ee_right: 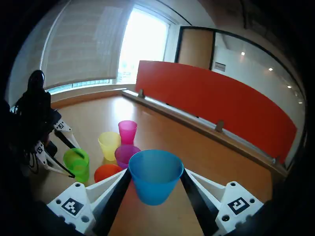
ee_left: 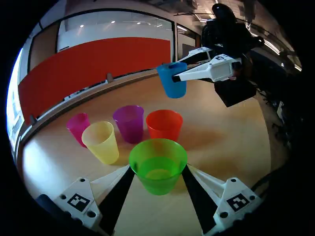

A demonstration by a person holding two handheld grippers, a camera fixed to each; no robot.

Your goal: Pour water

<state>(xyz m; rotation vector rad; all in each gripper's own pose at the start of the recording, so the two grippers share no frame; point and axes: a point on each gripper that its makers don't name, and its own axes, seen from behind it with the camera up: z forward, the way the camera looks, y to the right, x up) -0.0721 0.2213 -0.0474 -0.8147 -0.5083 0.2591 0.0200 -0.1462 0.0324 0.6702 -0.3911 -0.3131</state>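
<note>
Grips green cup (ee_left: 158,167) in left claw (ee_left: 158,170), blue cup (ee_right: 155,179) in right claw (ee_right: 155,177), aloft; bare desk (ee_left: 224,133) right of left claw; orange cup (ee_left: 164,124) just ahead, base hidden

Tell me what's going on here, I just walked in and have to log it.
A person works two grippers. The left gripper grips a green cup down at the table; the right gripper holds a blue cup upright above it. A pink cup, yellow cup, purple cup and orange cup stand on the table. No pouring yet.
</note>
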